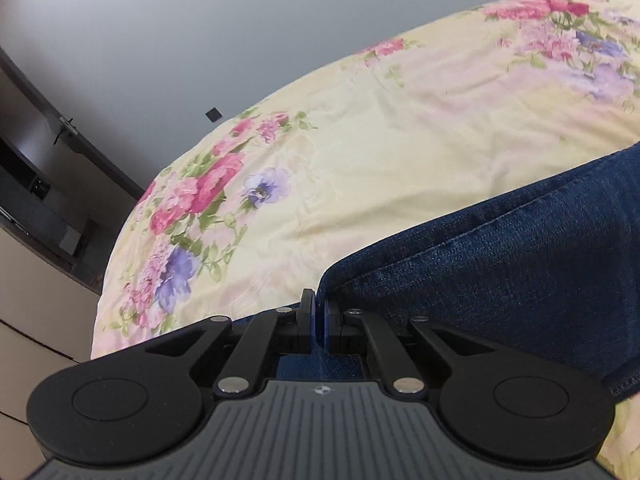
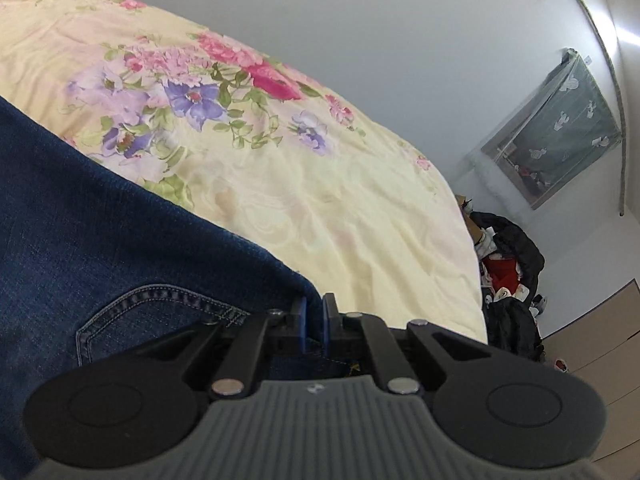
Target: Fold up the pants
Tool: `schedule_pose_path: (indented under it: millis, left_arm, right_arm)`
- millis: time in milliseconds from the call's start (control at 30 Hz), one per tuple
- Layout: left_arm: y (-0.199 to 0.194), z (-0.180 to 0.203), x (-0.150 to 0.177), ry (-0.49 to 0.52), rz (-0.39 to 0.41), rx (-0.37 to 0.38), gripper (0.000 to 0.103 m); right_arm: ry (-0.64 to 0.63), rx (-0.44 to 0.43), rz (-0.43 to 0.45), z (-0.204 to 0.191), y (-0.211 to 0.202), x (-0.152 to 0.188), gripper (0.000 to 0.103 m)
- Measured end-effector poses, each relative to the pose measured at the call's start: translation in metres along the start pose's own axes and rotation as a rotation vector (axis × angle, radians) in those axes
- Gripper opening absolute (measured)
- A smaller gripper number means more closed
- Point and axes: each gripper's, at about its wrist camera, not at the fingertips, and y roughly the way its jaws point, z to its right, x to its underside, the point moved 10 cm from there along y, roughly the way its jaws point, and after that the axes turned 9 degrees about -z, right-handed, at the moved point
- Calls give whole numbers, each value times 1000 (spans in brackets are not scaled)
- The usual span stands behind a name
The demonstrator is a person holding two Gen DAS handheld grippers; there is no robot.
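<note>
Dark blue denim pants (image 1: 500, 256) lie on a bed with a pale yellow floral cover (image 1: 360, 152). In the left wrist view they spread to the right of my left gripper (image 1: 319, 312), which is shut on their near corner edge. In the right wrist view the pants (image 2: 100, 232) fill the left side, with a stitched pocket (image 2: 160, 312) showing. My right gripper (image 2: 315, 316) is shut on the pants' edge by the pocket, low over the cover (image 2: 320, 184).
A grey wall (image 1: 240, 20) stands behind the bed. Dark furniture (image 1: 36, 184) is at the left beyond the bed edge. A pile of black and red clothes (image 2: 508, 276) and a covered rack (image 2: 560, 140) are at the right.
</note>
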Motion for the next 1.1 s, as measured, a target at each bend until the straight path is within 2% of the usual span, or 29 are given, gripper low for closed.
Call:
schedule_pose_path:
  millis: [100,167,233,267,333,367,400,433,500,633,800,933,1000,1100]
  left_arm:
    - [30,11,-8,30,-33,11,5]
    - [46,14,-10,34,-52,15,12]
    - [57,15,-10,35,-69,31,16]
    - [60,15,-9,32,-75,42,23]
    - [59,12,-5,14,-72,69,42]
    - [56,11,-5,1,-58,106,55]
    - [49,9,-3,-10,-40,137,60]
    - [42,6,-4,-26,-23,173,62]
    - [24,1,-2,-47,-5,225,72]
    - [-18,8,21,60,43,271,72]
    - [-45,35,73,235,39,265,72]
    - [-50,64,108,413,53,200,77]
    - [-43,78,122,514,55,143,78]
    - [-26,92,134,604,48,80,78]
  right_arm:
    - [-9,-24,-45,-18,42,-4,0]
    - [0,-31,-67,-26,61,-1,1]
    - [24,-39,-70,-31,71,0,7]
    - [34,-37,-69,-32,73,0,8]
    - [40,-20,-66,-33,69,2,9]
    - [44,-12,-66,-33,66,2,11]
    - [55,-17,-58,-33,60,1,23]
    - [72,-26,-40,-33,53,-1,41]
    - [101,-36,-8,-34,34,-3,49]
    - [137,-117,-1,-57,-2,5,49]
    - [140,-196,-14,-97,-35,27,49]
    - [124,-201,-10,-117,-54,40,51]
    - [131,-200,-24,-120,-59,46,51]
    - [148,-189,-55,-119,-60,51,52]
